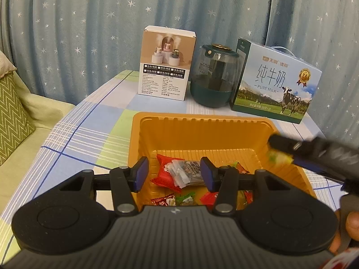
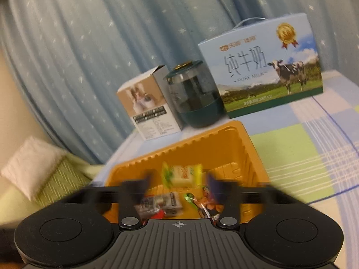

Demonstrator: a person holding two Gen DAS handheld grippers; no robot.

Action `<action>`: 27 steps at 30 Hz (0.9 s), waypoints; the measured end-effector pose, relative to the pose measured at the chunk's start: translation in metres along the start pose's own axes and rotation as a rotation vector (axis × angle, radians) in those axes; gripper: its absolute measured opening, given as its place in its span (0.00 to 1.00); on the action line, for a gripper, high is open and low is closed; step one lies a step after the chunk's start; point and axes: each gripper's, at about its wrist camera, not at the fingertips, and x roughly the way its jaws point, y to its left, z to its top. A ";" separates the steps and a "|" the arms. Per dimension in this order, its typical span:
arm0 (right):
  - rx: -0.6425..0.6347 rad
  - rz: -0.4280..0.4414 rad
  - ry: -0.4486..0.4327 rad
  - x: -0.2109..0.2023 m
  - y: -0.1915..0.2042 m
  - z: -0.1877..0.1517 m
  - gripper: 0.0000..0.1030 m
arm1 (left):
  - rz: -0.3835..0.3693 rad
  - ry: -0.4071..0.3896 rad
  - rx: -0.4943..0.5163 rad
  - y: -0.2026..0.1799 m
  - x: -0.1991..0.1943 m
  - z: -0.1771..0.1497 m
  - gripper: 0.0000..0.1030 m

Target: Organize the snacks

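Note:
An orange plastic tray (image 1: 202, 121) (image 2: 226, 154) sits on the checked tablecloth and holds several wrapped snacks: a red packet (image 1: 165, 174), a clear-wrapped one (image 1: 187, 171), and more under the gripper body. My left gripper (image 1: 174, 174) hovers over the tray's near side, open, with the snacks lying below it. My right gripper (image 2: 180, 180) (image 1: 281, 153) reaches over the tray's right rim. Its fingers stand apart, and a yellow-green wrapped candy (image 2: 182, 174) (image 1: 278, 157) lies loose between them, clear of both pads. The right wrist view is blurred.
Behind the tray stand a white humidifier box (image 1: 166, 65), a dark green jar with a glass top (image 1: 212, 78) and a blue milk carton (image 1: 273, 83). A star-patterned curtain hangs behind. A sofa with a green zigzag cushion (image 1: 13, 116) lies left. A person's fingers (image 1: 352, 224) show at the right edge.

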 end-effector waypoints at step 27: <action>-0.051 -0.102 -0.007 -0.010 -0.004 0.003 0.84 | 0.010 0.011 0.032 -0.008 0.000 -0.006 0.56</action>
